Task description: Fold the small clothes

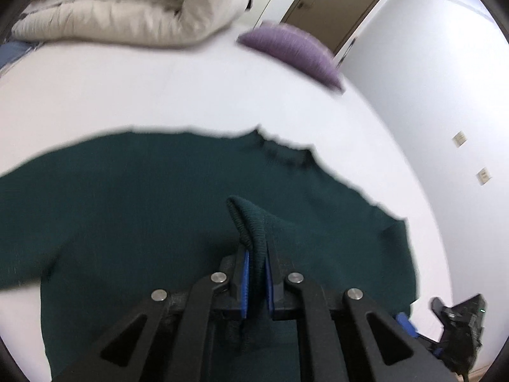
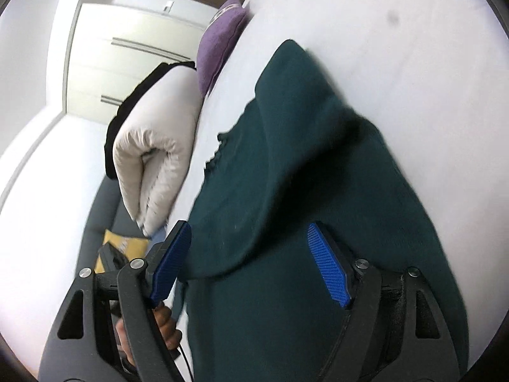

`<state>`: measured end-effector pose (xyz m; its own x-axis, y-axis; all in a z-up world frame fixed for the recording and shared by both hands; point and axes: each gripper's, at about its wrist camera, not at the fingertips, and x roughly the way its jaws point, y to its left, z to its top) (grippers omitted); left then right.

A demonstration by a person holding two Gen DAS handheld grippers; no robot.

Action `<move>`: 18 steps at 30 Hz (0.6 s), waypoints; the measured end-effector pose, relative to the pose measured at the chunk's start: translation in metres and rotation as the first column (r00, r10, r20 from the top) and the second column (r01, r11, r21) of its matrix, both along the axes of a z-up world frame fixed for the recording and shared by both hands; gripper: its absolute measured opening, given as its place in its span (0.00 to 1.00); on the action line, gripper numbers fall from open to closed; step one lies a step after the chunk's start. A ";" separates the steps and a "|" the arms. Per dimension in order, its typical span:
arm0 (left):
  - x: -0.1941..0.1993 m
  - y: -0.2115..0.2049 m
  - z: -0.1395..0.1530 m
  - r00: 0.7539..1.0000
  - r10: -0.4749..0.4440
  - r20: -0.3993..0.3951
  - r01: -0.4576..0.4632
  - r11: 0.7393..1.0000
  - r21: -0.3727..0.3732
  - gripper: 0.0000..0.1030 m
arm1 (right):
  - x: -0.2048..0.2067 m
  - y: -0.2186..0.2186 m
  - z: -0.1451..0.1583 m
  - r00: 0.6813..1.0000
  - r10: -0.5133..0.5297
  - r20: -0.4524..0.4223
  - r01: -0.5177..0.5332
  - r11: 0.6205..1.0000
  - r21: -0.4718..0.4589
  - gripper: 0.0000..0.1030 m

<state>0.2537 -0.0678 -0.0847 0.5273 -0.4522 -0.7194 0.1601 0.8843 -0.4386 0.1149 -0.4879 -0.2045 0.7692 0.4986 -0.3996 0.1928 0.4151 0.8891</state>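
Observation:
A dark green knit sweater lies spread on a white bed. My left gripper is shut on a ribbed cuff or hem of the sweater, which sticks up between the blue pads. In the right wrist view the sweater lies along the bed, with one part folded over the body. My right gripper is open wide just above the sweater, its blue pads on either side of the cloth, holding nothing.
A folded cream duvet lies at the bed's far side, also in the right wrist view. A purple cushion sits near the bed edge by a brown door. The other gripper shows at the lower right. White wardrobe doors stand beyond.

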 end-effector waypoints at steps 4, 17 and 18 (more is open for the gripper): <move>0.007 0.006 0.008 0.997 0.018 0.071 -0.017 1.000 -0.007 0.09 | 0.023 -0.015 -0.003 0.999 -0.046 -0.017 0.047 0.998 0.045 0.73; 0.009 0.026 -0.060 0.997 0.078 0.029 -0.078 0.997 -0.006 0.09 | 0.007 -0.074 -0.023 0.984 -0.170 -0.045 0.172 0.984 0.036 0.37; 0.009 0.026 -0.059 0.997 0.073 0.034 -0.073 0.997 0.004 0.10 | 0.005 -0.073 -0.018 0.987 -0.148 -0.063 0.149 0.989 0.012 0.39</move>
